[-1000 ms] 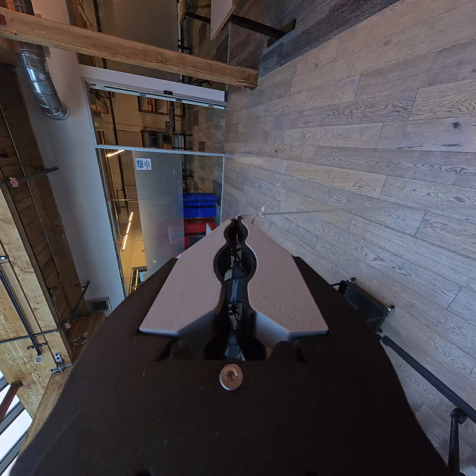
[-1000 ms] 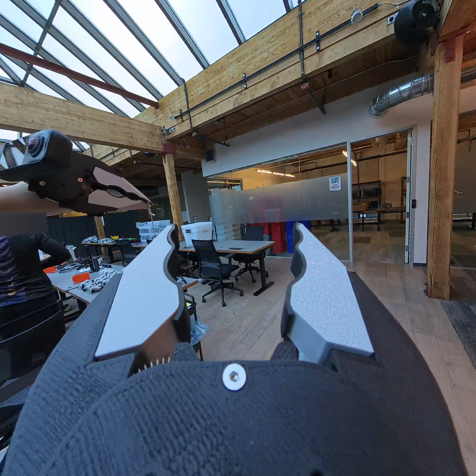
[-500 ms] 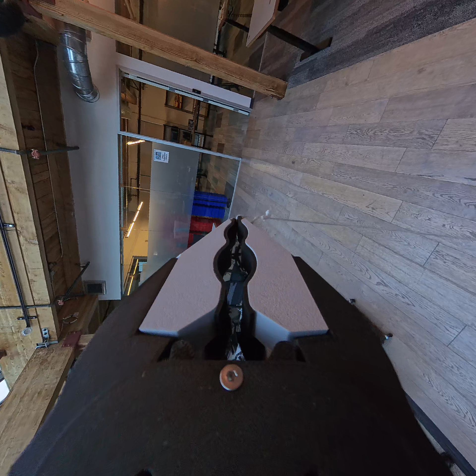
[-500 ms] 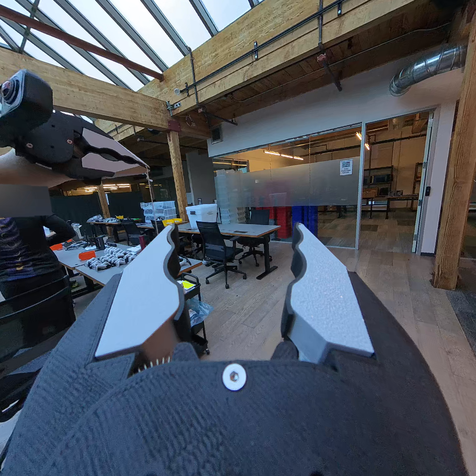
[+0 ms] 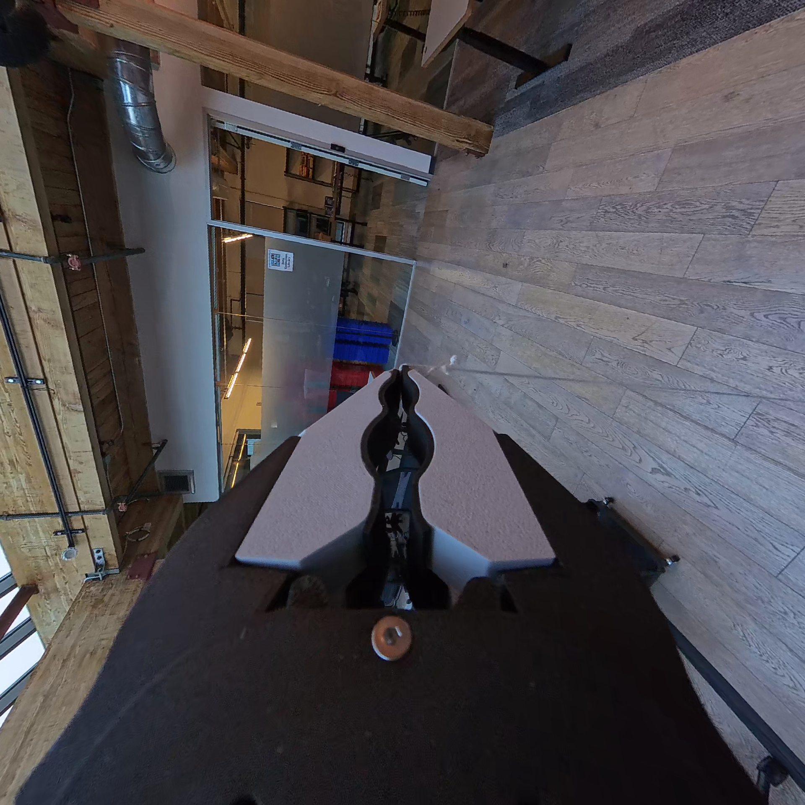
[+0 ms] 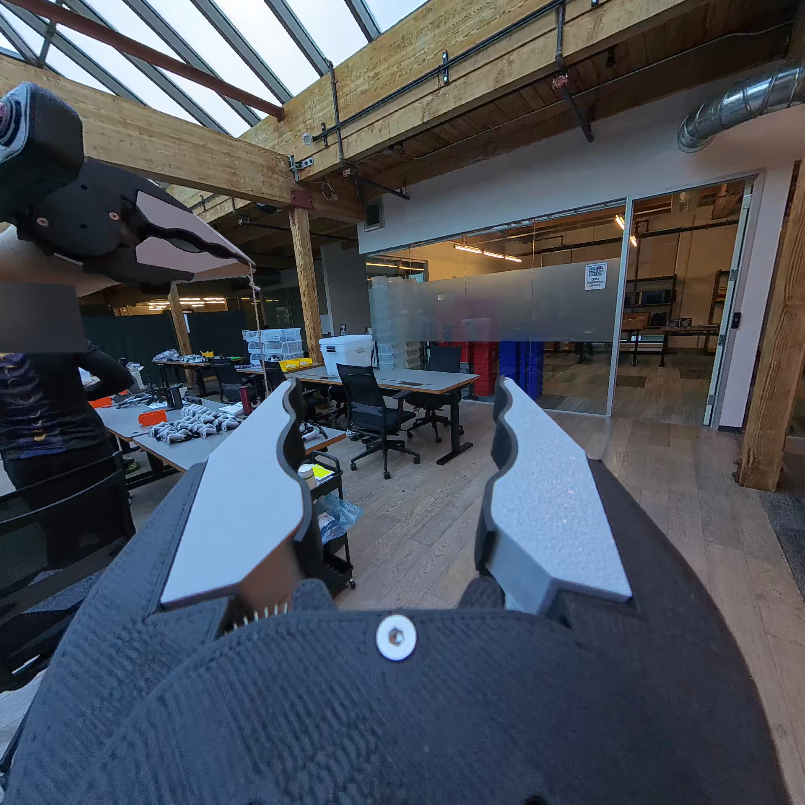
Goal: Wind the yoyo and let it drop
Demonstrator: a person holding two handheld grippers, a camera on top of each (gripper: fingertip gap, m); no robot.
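Note:
My left gripper [image 5: 401, 371] is shut, its tips pinching the knotted end of a thin pale yoyo string [image 5: 566, 378]; the view is rolled sideways and the string runs off to the right across the wooden floor. In the right wrist view the left gripper [image 6: 249, 262] is held high at the upper left, and the string [image 6: 258, 322] hangs straight down from its tips behind my right finger. The yoyo body is not in view. My right gripper [image 6: 397, 383] is open and empty, lower and to the right of the left one.
A person in a dark patterned top [image 6: 43, 414] stands at the left. Tables [image 6: 405, 380] with black office chairs [image 6: 374, 418] fill the middle. A black cart [image 6: 331, 514] stands just beyond my right gripper. A wooden post [image 6: 779, 348] and a glass wall [image 6: 544, 300] are at the right. The tips of one gripper are about 30 cm away from the tips of the other.
The left gripper has risen a little in the right wrist view and stays shut on the string. The right gripper stays open; its view has shifted slightly.

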